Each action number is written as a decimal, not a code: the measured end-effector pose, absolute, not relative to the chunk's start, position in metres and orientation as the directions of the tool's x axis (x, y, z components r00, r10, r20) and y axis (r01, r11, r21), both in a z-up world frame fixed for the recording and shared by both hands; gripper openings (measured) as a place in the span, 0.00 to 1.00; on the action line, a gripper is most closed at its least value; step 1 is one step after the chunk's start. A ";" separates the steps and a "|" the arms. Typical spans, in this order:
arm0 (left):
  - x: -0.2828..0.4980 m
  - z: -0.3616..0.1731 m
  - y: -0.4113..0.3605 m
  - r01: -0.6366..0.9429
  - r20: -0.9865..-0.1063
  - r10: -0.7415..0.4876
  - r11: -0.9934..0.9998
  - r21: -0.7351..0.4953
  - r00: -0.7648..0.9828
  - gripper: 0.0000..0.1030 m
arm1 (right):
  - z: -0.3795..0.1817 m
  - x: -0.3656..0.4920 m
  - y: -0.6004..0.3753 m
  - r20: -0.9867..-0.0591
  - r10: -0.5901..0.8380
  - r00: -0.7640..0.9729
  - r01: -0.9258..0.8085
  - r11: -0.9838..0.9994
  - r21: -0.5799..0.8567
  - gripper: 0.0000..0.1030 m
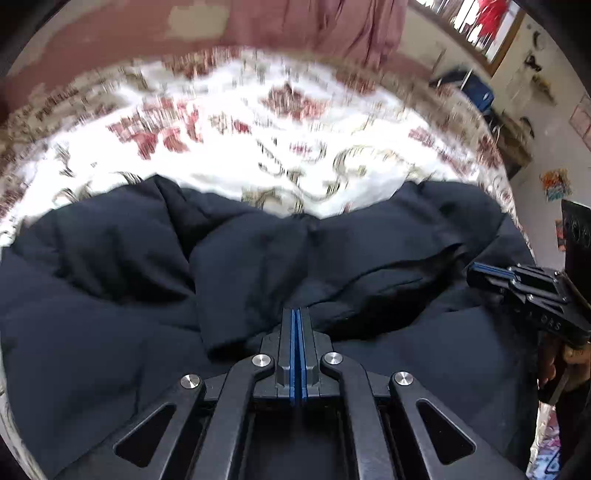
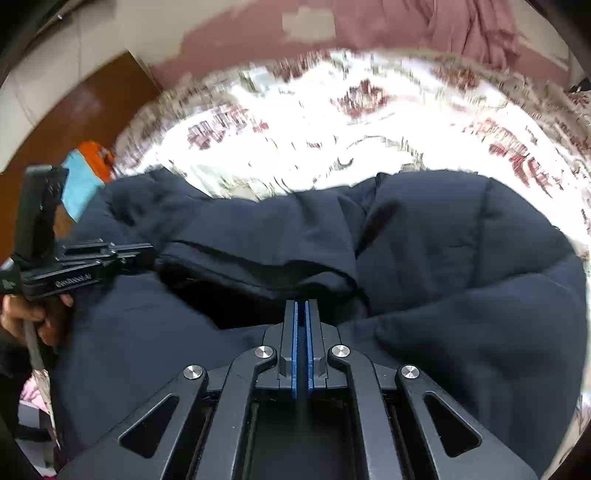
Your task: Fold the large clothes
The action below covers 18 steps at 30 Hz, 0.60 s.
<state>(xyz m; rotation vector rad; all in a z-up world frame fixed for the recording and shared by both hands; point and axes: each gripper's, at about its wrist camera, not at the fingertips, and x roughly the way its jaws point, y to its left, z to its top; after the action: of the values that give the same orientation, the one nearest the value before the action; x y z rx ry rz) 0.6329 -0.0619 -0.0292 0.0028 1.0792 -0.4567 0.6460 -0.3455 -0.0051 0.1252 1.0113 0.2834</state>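
A dark navy puffy jacket (image 1: 258, 258) (image 2: 443, 258) lies crumpled on a bed with a white floral bedspread (image 1: 258, 129) (image 2: 332, 147). My left gripper (image 1: 296, 312) is shut, its blue pads pressed flat together with no cloth showing between them, its tips at a fold of the jacket. The same gripper (image 2: 147, 253) shows from the side at the jacket's left edge, held by a hand (image 2: 22, 314). My right gripper (image 2: 303, 304) hovers over a dark hollow in the jacket with a narrow gap between its pads and nothing pinched. It also appears at the right (image 1: 476, 275).
A pink curtain (image 1: 314, 26) hangs behind the bed. A dark blue object (image 1: 476, 92) and cluttered shelves stand at the far right. A brown wooden door (image 2: 92, 99) and an orange and light-blue item (image 2: 85, 166) sit beside the bed's left edge.
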 end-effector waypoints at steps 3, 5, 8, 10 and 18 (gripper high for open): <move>0.613 -0.007 -0.061 0.348 -0.814 -0.357 0.915 -0.206 0.458 0.06 | 0.020 0.620 -0.345 -0.778 0.247 0.578 -0.165 0.969 0.186 0.56; 0.596 0.008 -0.058 0.339 -0.786 -0.370 0.915 -0.217 0.495 0.30 | 0.035 0.607 -0.342 -0.752 0.234 0.617 -0.159 0.972 0.172 0.61; 0.572 0.030 -0.061 0.341 -0.730 -0.390 0.913 -0.226 0.561 0.95 | 0.056 0.586 -0.345 -0.721 0.201 0.663 -0.130 0.979 0.154 0.68; 0.556 0.046 -0.061 0.336 -0.686 -0.386 0.917 -0.215 0.617 0.95 | 0.069 0.568 -0.344 -0.693 0.173 0.700 -0.115 0.985 0.130 0.73; 0.488 0.097 -0.055 0.291 -0.577 -0.292 0.952 -0.098 0.763 0.97 | 0.119 0.497 -0.334 -0.572 0.126 0.811 -0.091 0.992 0.091 0.84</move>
<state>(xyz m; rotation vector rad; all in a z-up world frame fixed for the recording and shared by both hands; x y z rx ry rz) 0.4882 -0.0554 0.0970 -0.0024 0.6279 -0.3173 0.4972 -0.3337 0.1185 0.0600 0.6147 0.1160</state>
